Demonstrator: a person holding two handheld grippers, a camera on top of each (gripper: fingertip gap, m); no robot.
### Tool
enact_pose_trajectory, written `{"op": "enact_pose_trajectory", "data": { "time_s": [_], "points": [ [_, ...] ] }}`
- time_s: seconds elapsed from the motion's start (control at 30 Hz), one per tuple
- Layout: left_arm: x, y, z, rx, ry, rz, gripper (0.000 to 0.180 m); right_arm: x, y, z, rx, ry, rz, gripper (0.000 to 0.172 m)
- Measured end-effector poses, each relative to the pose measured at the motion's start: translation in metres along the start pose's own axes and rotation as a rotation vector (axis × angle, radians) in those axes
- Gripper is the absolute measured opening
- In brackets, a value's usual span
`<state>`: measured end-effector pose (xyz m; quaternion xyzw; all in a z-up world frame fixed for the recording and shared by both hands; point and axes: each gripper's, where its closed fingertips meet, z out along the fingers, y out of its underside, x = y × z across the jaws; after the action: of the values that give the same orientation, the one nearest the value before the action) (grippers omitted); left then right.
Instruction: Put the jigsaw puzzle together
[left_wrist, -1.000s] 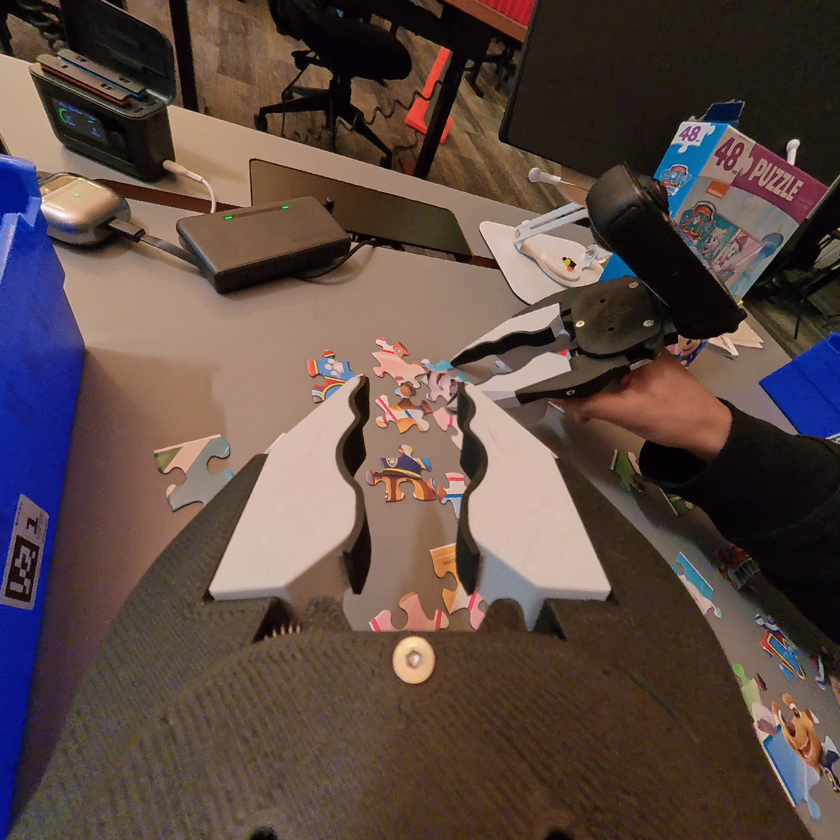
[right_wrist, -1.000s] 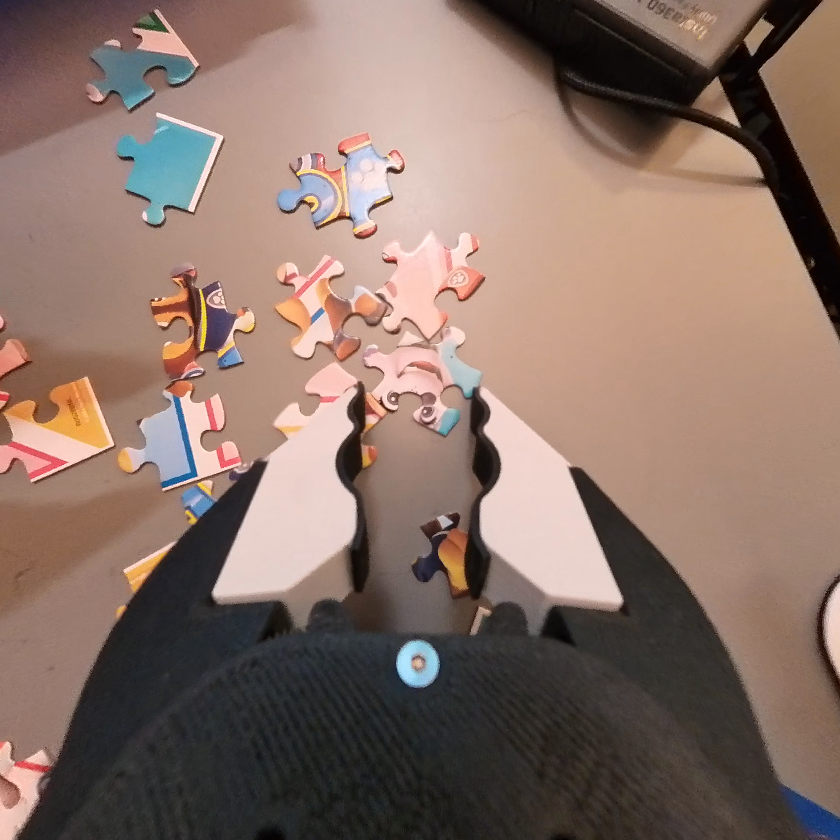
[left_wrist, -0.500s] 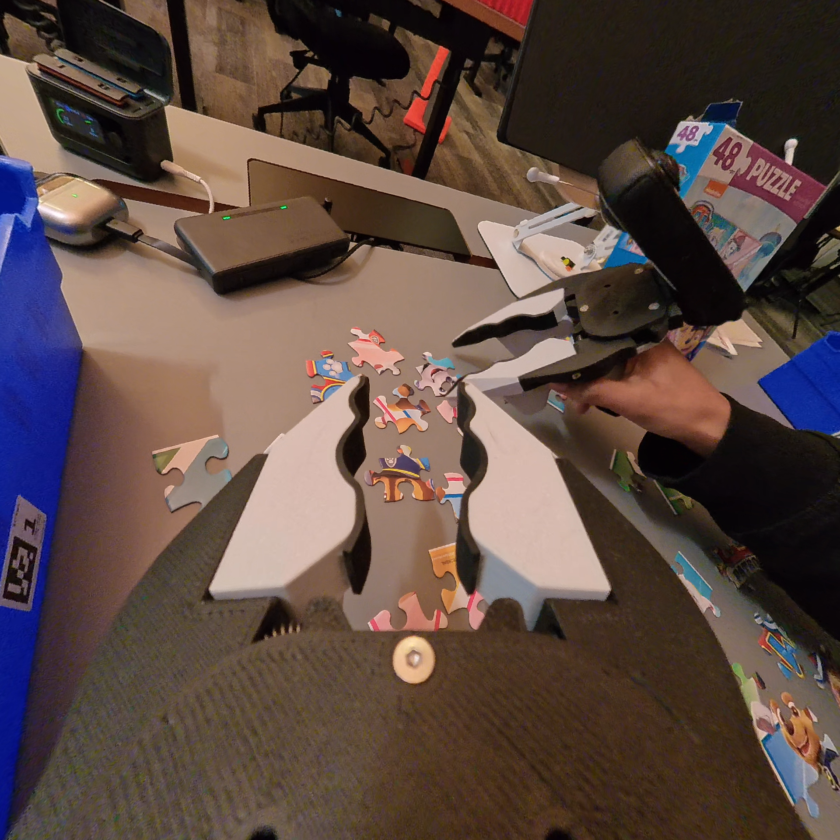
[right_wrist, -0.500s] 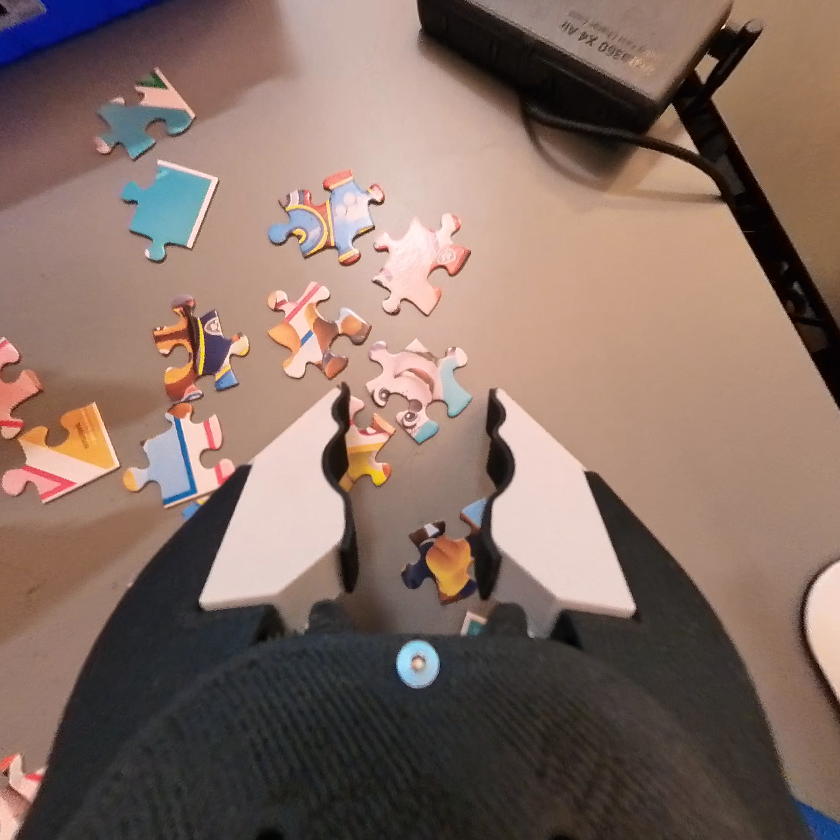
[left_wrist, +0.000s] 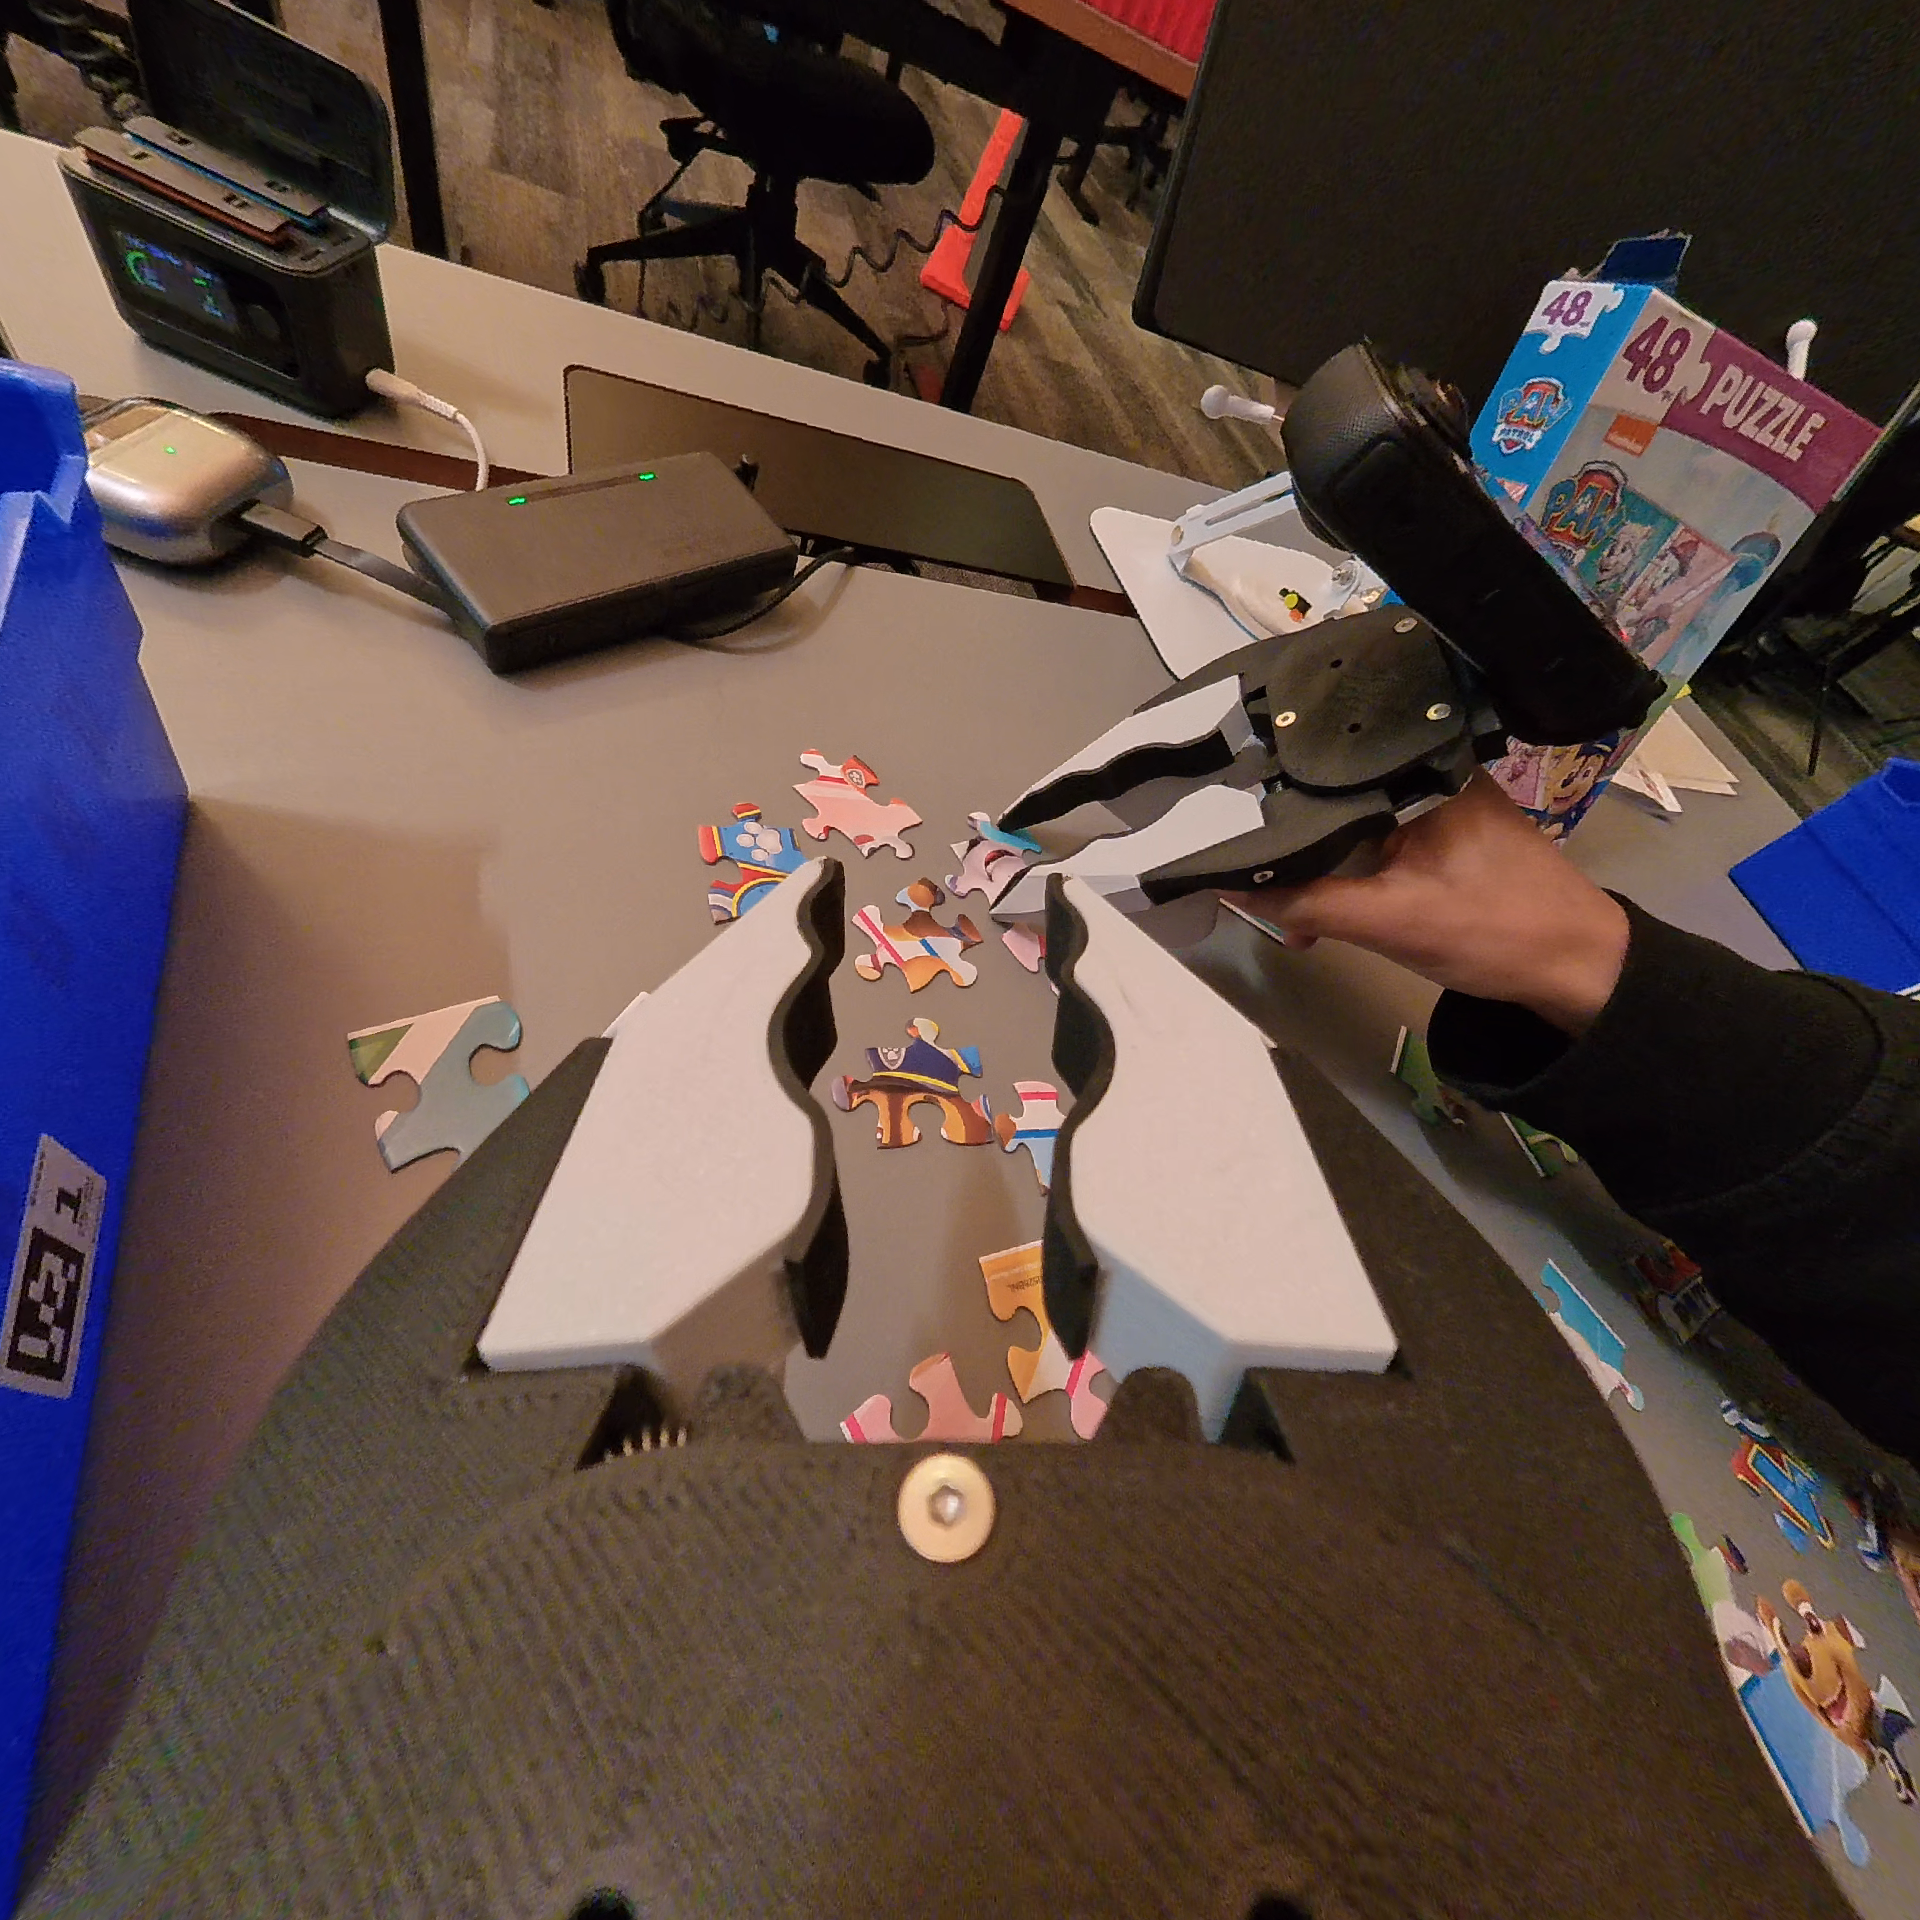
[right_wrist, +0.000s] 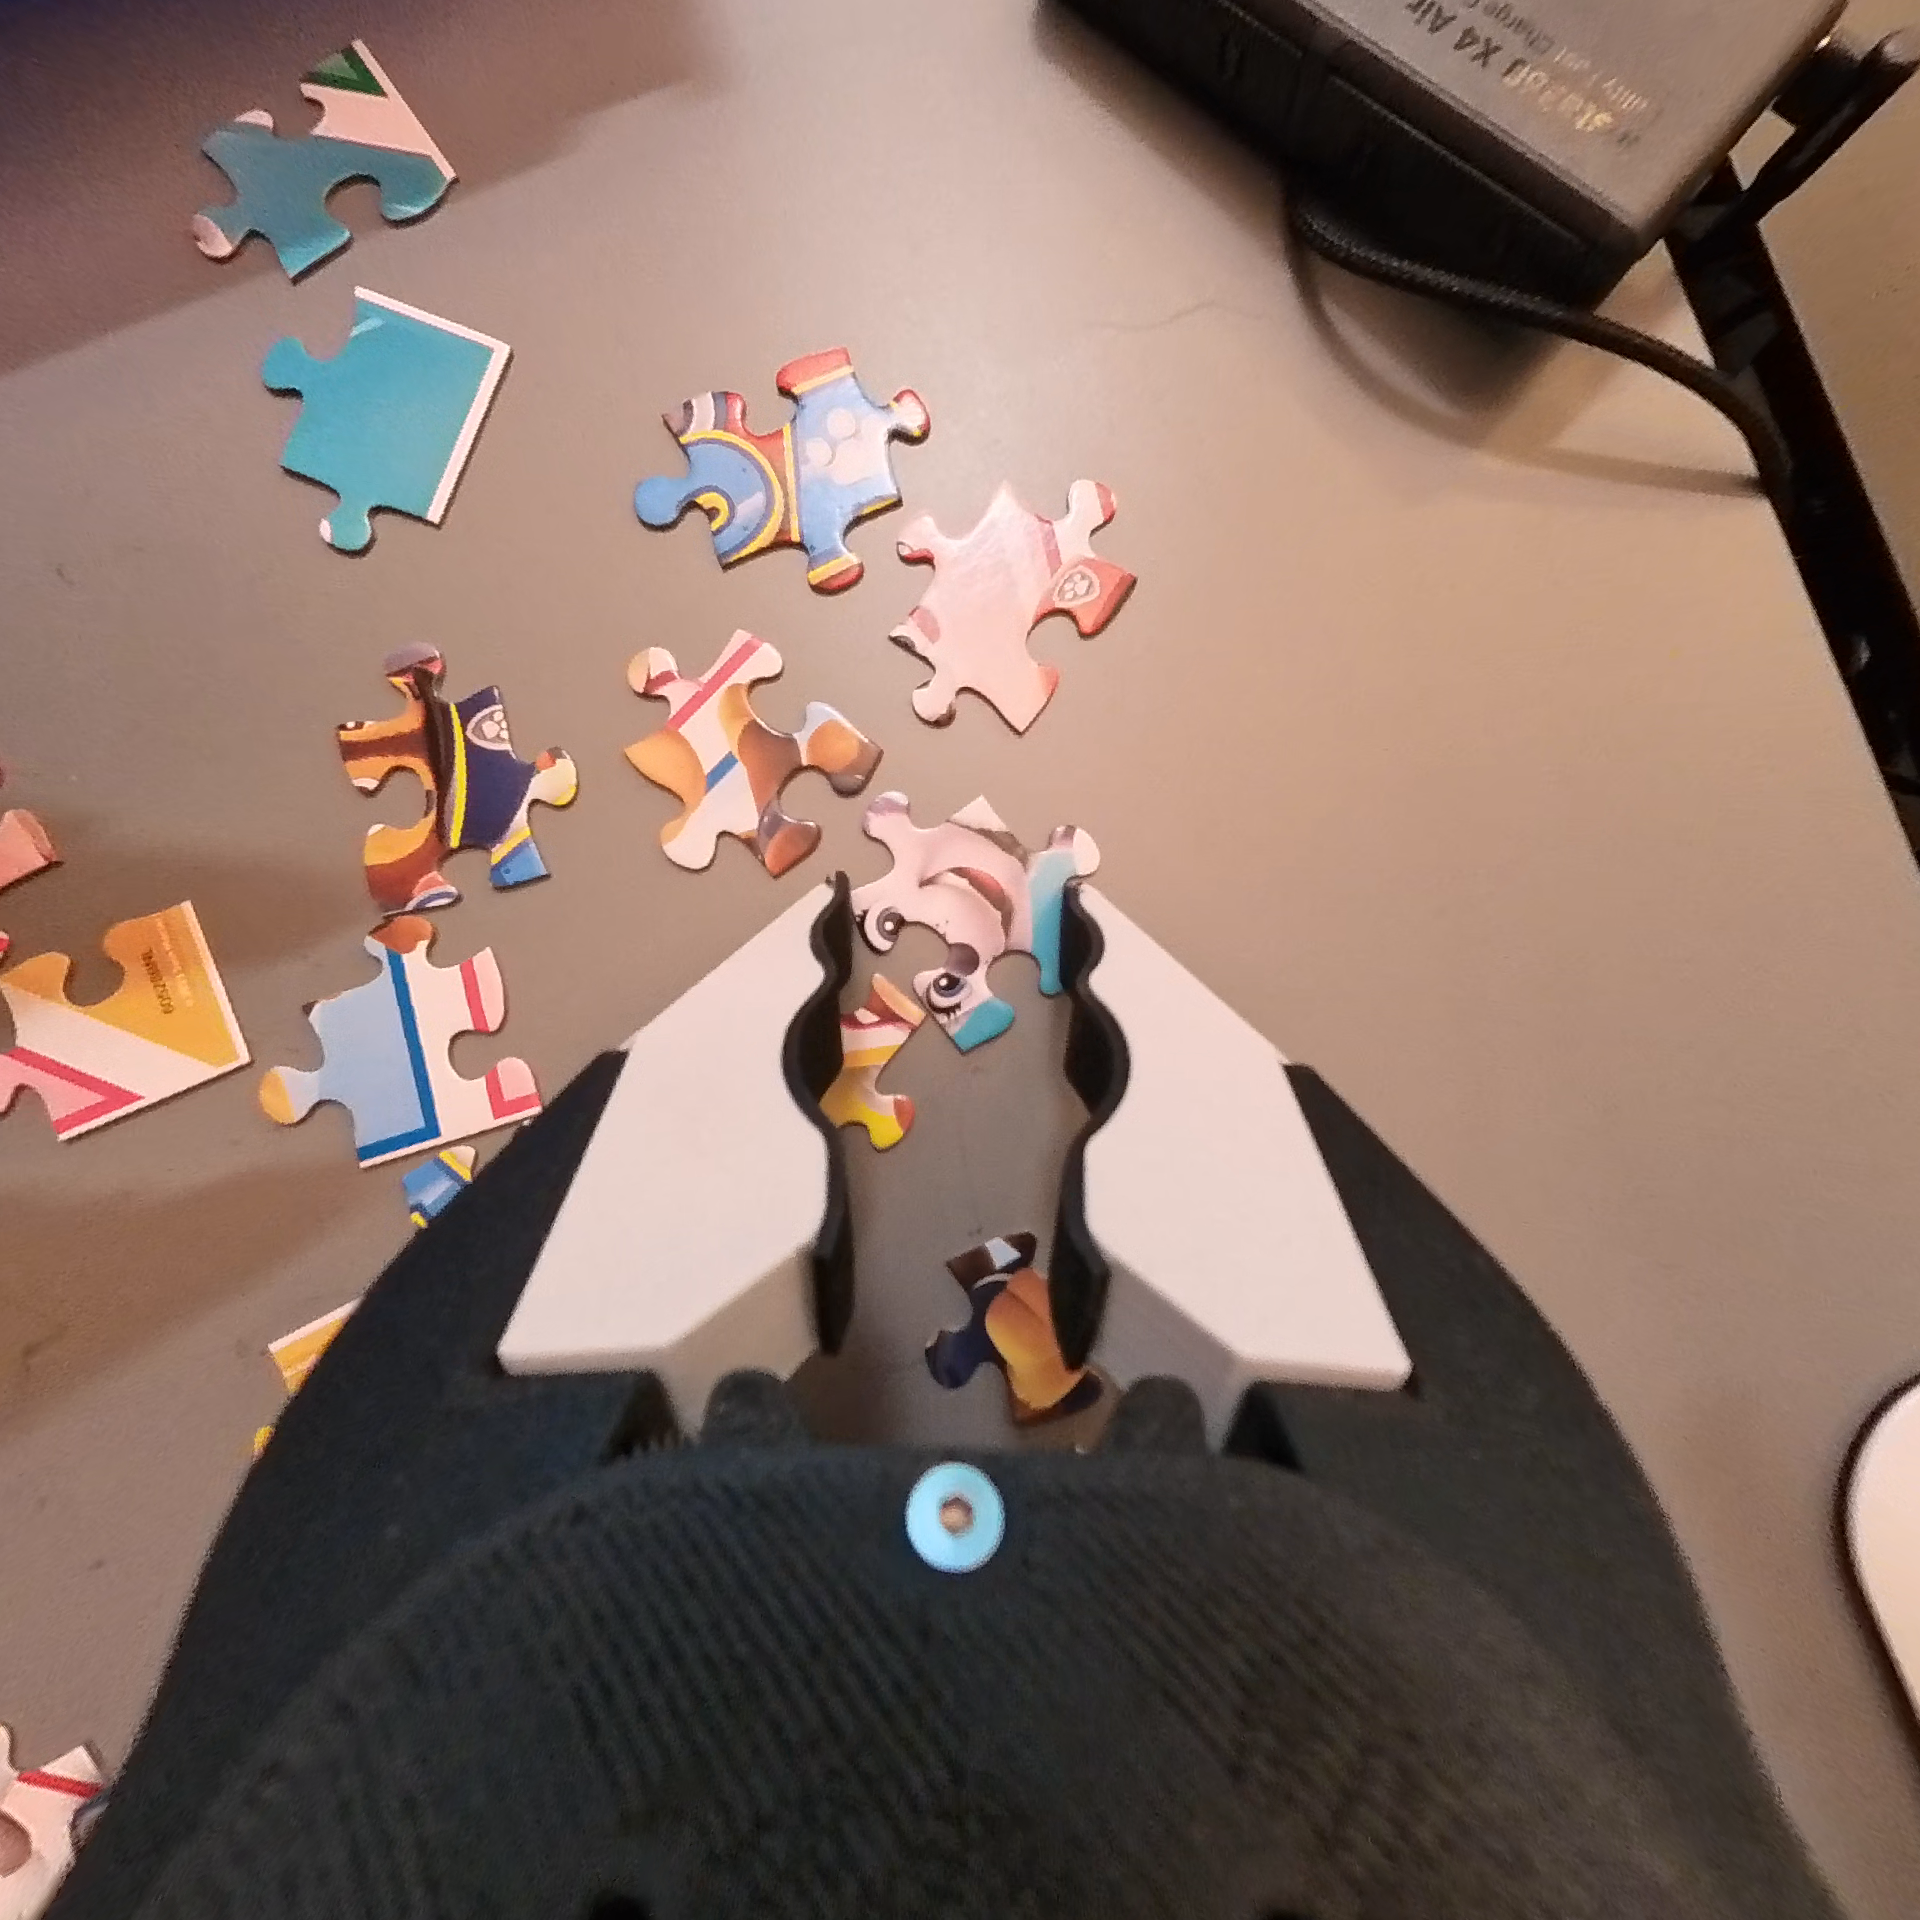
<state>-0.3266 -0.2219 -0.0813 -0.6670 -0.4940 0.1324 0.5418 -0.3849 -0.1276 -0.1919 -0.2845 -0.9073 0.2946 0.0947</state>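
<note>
My right gripper (right_wrist: 951, 899) is down at the grey table (right_wrist: 1351, 831), and its two pads press on the side edges of a pink, white and teal puzzle piece (right_wrist: 966, 883). The left wrist view shows this gripper (left_wrist: 1006, 860) in a person's hand, its tips on either side of the same piece (left_wrist: 982, 857). My left gripper (left_wrist: 940, 878) hovers open and empty above the table. Below it lie a navy-and-brown piece (left_wrist: 920, 1086) and an orange-and-white piece (left_wrist: 914, 935). Several other loose pieces lie around, among them a blue-and-red one (right_wrist: 784, 468) and a pink one (right_wrist: 1003, 603).
A black charger box (left_wrist: 592, 551) with cables sits at the back; it also shows in the right wrist view (right_wrist: 1455, 114). A blue bin (left_wrist: 62, 831) stands at the left. A puzzle box (left_wrist: 1662, 499) stands at the right. A black charging case (left_wrist: 239, 270) and a silver case (left_wrist: 177, 478) sit far left. Across from one pair of fingers to the other is roughly 15 cm. It is some 25 cm from my left tips to the silver case (left_wrist: 177, 478).
My right gripper opened wider, moved forward over the pink and teal piece, then closed its pads onto the piece's edges. My left gripper has stayed still and open.
</note>
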Motion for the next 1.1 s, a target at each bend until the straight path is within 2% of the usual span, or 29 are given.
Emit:
{"op": "enact_pose_trajectory", "data": {
  "time_s": [0.1,0.17,0.27,0.4,0.53,0.6,0.7,0.73,1.1],
  "points": [
    [0.0,0.0,0.0,0.003,0.0,-0.001,0.036,0.0,0.0,-0.001,0.0,0.006,-0.012,0.037],
    [0.0,0.0,0.0,0.002,0.0,-0.002,0.036,-0.001,-0.004,-0.006,0.029,0.003,-0.031,0.007],
    [0.0,0.0,0.0,0.002,0.001,-0.001,0.036,0.0,-0.002,-0.01,0.001,0.007,-0.025,0.027],
    [0.001,0.001,0.0,-0.003,0.001,0.002,0.036,0.021,-0.007,-0.016,0.029,0.1,-0.029,0.038],
    [0.0,0.001,0.0,-0.005,0.0,0.0,0.036,0.05,-0.002,-0.008,0.007,0.178,0.098,0.069],
    [0.0,0.001,0.0,-0.006,0.0,0.0,0.037,0.049,0.003,0.0,-0.009,0.133,0.169,0.077],
    [0.0,0.001,0.0,-0.002,0.001,-0.001,0.036,0.051,0.003,0.0,0.016,0.134,0.187,0.059],
    [0.001,0.0,0.0,0.0,0.002,-0.001,0.036,0.049,0.003,-0.001,0.017,0.127,0.184,0.041],
    [0.0,0.0,-0.001,0.001,0.001,-0.002,0.036,0.032,0.002,-0.004,0.006,0.066,0.14,0.037]
  ]
}}
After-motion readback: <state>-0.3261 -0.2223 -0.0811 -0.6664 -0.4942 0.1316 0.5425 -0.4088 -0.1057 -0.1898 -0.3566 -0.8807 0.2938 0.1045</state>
